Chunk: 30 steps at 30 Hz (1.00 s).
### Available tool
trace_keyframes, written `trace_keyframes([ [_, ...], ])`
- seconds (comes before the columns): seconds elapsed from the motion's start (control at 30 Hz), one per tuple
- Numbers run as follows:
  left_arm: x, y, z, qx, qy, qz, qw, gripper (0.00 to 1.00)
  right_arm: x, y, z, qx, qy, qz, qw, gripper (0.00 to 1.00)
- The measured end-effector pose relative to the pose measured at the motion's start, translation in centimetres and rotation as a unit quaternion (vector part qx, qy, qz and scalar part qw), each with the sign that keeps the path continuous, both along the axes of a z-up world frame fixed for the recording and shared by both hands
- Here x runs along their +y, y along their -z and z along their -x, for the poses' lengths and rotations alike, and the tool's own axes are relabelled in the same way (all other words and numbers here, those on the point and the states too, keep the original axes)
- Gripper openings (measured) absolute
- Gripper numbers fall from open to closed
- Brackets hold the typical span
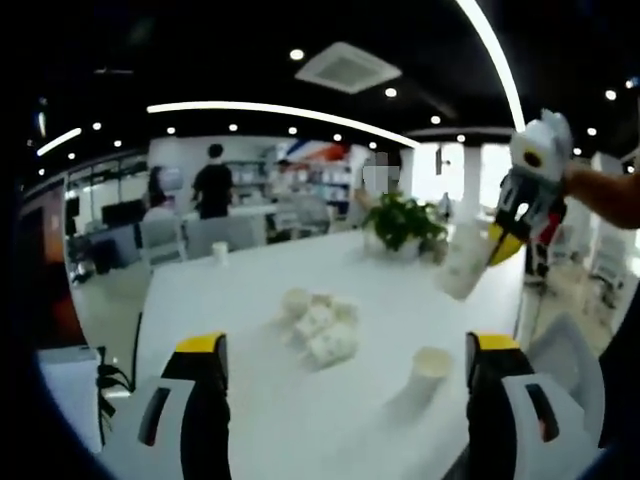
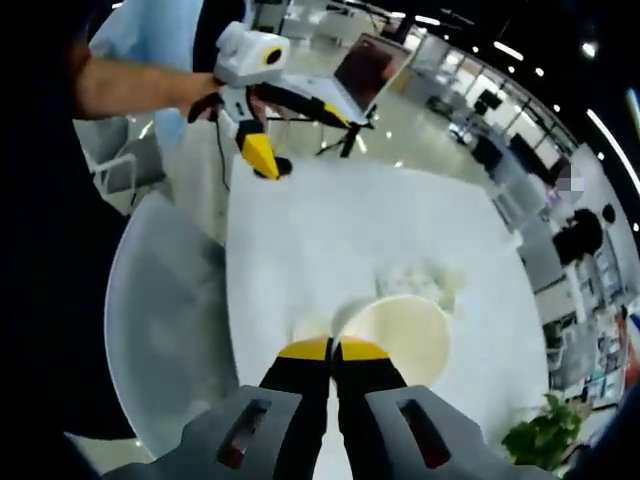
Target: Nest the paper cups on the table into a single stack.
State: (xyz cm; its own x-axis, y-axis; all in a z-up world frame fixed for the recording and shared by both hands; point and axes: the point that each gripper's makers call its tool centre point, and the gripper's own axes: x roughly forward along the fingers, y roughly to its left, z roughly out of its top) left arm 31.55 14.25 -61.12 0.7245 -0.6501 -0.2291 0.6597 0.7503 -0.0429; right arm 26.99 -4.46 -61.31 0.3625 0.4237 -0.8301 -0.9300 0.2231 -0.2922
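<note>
Because these paper cups are light and thin-walled, you should treat each as something that crushes under a firm squeeze and skids or tips at a nudge; take hold at the rim, where the rolled edge gives a little stiffness, with one jaw inside and one outside.

Starting at the left of the left gripper view, your left gripper [image 1: 345, 385] hangs over the white table [image 1: 240, 300] with its jaws wide apart and nothing between them. A lone cup [image 1: 219, 251] stands far back near the table's far edge. Ahead of the jaws lies a loose cluster of cups [image 1: 322, 327], several on their sides and touching one another. Further right, one upright cup [image 1: 431, 366] stands just beside your right-hand jaw, the likeliest base for the stack. At the far right, your right gripper [image 1: 500, 243] carries a held cup [image 1: 462, 262] in the air above the table.

In the right gripper view its jaws are pressed together on that cup's rim [image 2: 340, 330], mouth facing the camera. Lower it squarely; a tilted paper cup will probably jam instead of nesting.
</note>
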Motion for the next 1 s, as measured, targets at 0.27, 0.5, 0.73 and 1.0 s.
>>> trace_keyframes([
  [0.27, 0.1, 1.2, 0.3, 0.005, 0.007, -0.023, 0.9997, 0.97, -0.3, 1.2, 0.5, 0.002, -0.015, 0.041, 0.9990, 0.00],
  [0.5, -0.2, 1.6, 0.5, 0.009, 0.010, -0.030, 0.9995, 0.98, -0.4, 1.7, 0.6, 0.005, -0.025, 0.056, 0.9981, 0.00],
  [0.73, -0.7, 2.5, 0.8, 0.011, 0.031, -0.058, 0.9978, 0.98, -0.2, 2.6, 1.0, 0.010, -0.040, 0.074, 0.9964, 0.00],
  [1.0, -0.5, 2.7, -0.2, 0.033, 0.025, -0.062, 0.9972, 0.98, 0.1, 3.0, 1.1, 0.015, -0.047, 0.081, 0.9955, 0.00],
])
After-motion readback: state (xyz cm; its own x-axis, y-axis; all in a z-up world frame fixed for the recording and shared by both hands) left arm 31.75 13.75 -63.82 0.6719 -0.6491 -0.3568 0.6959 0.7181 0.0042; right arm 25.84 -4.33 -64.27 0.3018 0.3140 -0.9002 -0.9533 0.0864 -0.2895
